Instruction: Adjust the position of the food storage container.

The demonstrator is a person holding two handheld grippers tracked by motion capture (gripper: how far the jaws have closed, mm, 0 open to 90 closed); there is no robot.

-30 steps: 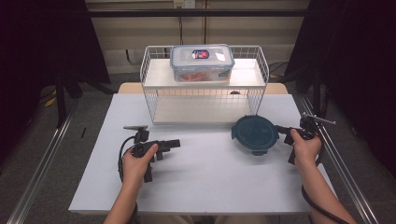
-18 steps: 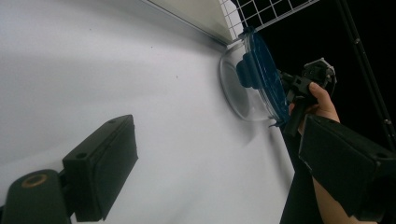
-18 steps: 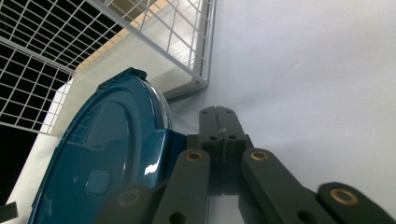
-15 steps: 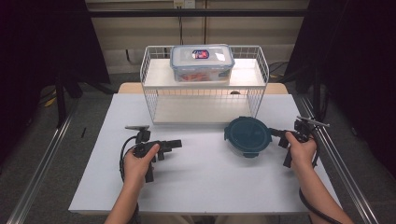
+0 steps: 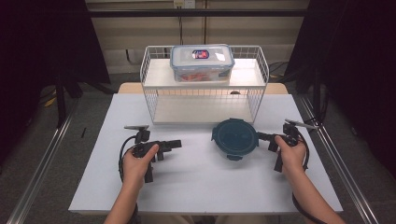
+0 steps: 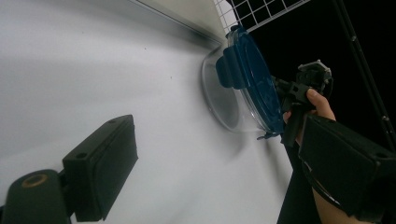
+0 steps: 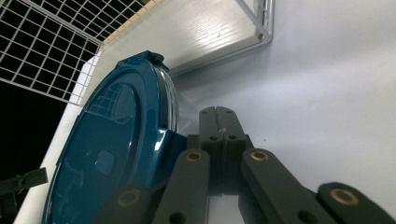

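From above, your right gripper (image 5: 265,138) rests its clenched jaws against the right edge of the round blue-lidded container (image 5: 234,138), which sits on the white table (image 5: 196,186) just in front of the wire rack (image 5: 204,88). Your left gripper (image 5: 173,144) lies well to the left, jaws spread, nothing between them.

In the left gripper view, the container (image 6: 243,93) stands apart, beyond your parted jaws.

In the right gripper view, your closed jaws sit beside the lid (image 7: 112,149)
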